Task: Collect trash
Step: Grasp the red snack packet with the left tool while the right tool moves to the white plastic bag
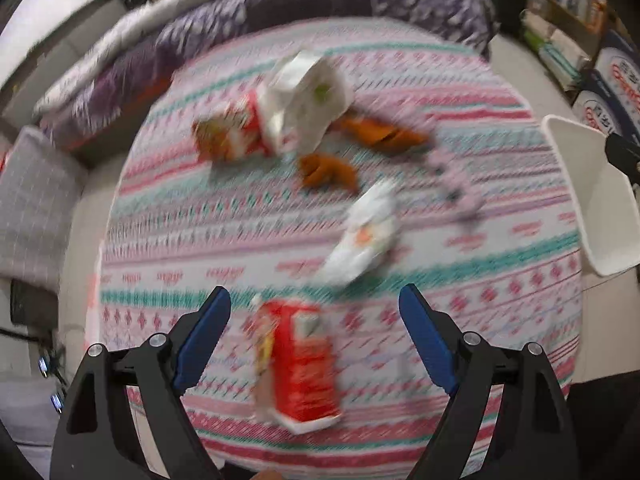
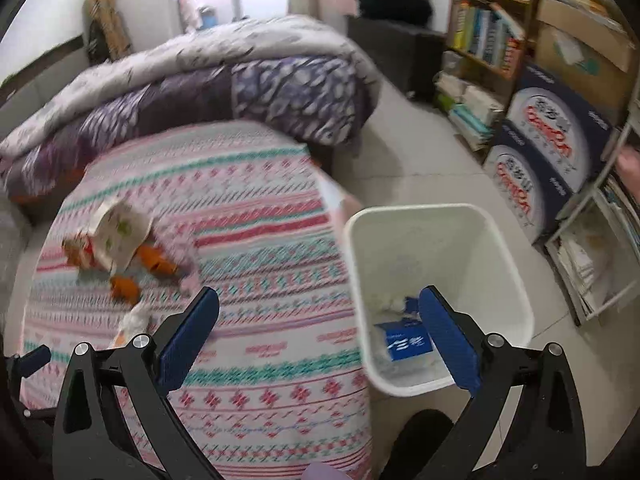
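Setting: a table under a pink and teal patterned tablecloth (image 1: 500,320) stood beside a white waste bin (image 2: 516,312) on the tiled floor.
Trash on the table: a red snack packet (image 1: 300,364) lay nearest; beyond it a crumpled white wrapper (image 1: 364,236), two orange scraps (image 1: 328,172), a white paper bag (image 1: 308,96) and a red and brown packet (image 1: 232,132). Blur hid finer detail.
Trash in the bin: a blue carton (image 2: 404,340) and some white scraps already lay at the bottom.
Left gripper (image 1: 316,300): jaws wide apart, empty, poised above the red snack packet.
Right gripper (image 2: 320,308): jaws apart, empty, straddling the table edge and the bin's rim.
Step in hand: likely reaching for the next piece, the red snack packet.
Next move: lower the left gripper astride the packet, close on it, then carry it over the bin.
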Available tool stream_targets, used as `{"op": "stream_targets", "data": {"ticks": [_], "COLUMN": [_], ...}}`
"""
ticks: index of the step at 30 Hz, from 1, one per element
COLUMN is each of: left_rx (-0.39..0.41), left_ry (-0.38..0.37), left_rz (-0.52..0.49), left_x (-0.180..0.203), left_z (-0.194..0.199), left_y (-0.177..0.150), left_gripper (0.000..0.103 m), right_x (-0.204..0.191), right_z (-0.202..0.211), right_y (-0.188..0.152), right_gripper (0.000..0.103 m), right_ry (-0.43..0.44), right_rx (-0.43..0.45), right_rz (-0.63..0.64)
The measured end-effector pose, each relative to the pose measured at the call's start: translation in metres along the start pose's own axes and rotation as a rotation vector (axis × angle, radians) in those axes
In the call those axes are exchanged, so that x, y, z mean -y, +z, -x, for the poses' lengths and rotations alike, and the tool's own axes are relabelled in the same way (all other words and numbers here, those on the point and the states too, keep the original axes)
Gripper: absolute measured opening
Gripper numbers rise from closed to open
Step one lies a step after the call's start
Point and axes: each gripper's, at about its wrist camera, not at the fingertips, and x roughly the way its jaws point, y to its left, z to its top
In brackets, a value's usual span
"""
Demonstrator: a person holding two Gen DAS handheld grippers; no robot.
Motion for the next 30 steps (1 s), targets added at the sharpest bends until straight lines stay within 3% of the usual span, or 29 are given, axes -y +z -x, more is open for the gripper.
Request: {"op": "stream_targets", "data": {"ticks": [7,9,11,12,18,23,30], "left_rx": [-0.191,-0.254,-0.284,-0.286,-0.184,-0.029,0.145], "left_ry": [-0.132,-0.192,-0.232,-0.243,-0.231,-0.113,-0.054], "left_rz": [0.117,0.141,0.169,0.177,0.218,0.245,0.296], "left_x": [-0.04,-0.046,-0.052,-0.055,-0.085,-0.107,-0.124], "left_z": [-0.041,-0.052,-0.059,-0.061,-0.048,-0.025,0.0], "left_y": [-0.022,-0.028,-0.033,-0.034,-0.033,-0.021,-0.012], "left_gripper": [0.084,0.077,0.055,0.052,0.05,0.05,0.051], "right_x": [-0.035,-0.047,-0.055,-0.06,-0.08,-0.11,-0.151], "right_z": [-0.021,-0.027,-0.032,-0.036,-0.05,-0.056,-0.066], "right_y": [-0.013,-0.017,-0.02,-0.022,-0.025,-0.03,-0.045], "right_gripper": [0.096,0.096,0.096,0.096,0.096,0.094,0.084], "right_ry": [0.128,0.145,0.158,0.167,0.214,0.228,0.199], "right_rx": [-0.127,-0.152,-0.175,-0.189,-0.239,-0.235,-0.215], "right_rz": [-0.022,-0.02,-0.017,-0.018,-0.04,0.02,0.139]}}
